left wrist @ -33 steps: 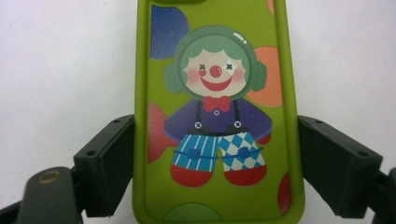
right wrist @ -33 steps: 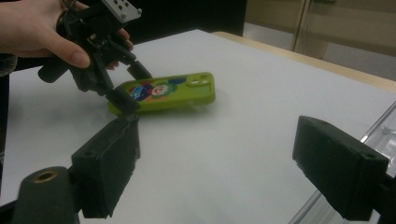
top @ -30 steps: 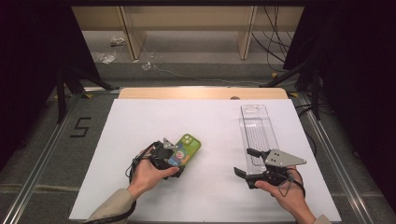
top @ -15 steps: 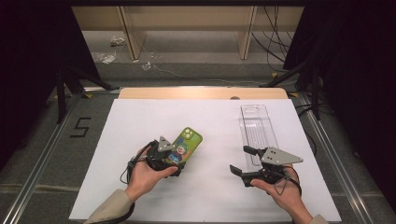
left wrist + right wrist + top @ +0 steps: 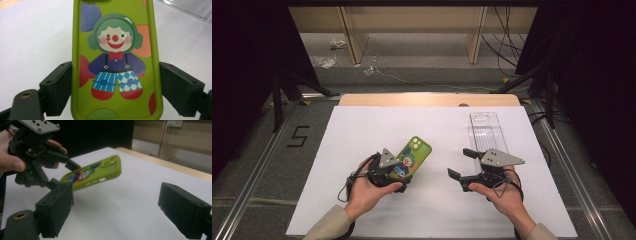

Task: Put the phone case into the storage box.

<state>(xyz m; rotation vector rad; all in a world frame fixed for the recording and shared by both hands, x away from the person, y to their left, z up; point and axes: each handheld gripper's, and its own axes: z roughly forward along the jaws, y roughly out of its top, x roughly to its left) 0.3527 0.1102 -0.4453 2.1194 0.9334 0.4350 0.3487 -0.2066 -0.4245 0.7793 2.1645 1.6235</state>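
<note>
Left tool (image 5: 404, 175) clamping green phone case (image 5: 412, 157) edges, right tool (image 5: 462, 164) open, empty, bare paper (image 5: 362, 135) between

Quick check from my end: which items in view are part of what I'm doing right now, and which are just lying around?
In the job: green phone case, clamped in the left gripper and lifted off the table; right gripper, open with nothing in it.

Lying about: clear plastic tray, white table sheet.

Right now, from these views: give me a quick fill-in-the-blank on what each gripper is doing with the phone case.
1. The left gripper is shut on the ____ phone case.
2. The figure printed on the case is a ____.
3. The right gripper has its jaws ____, with nothing between them.
4. The clear tray lies on the white sheet beyond the ____ gripper.

Missing words: green; clown; open; right
</note>
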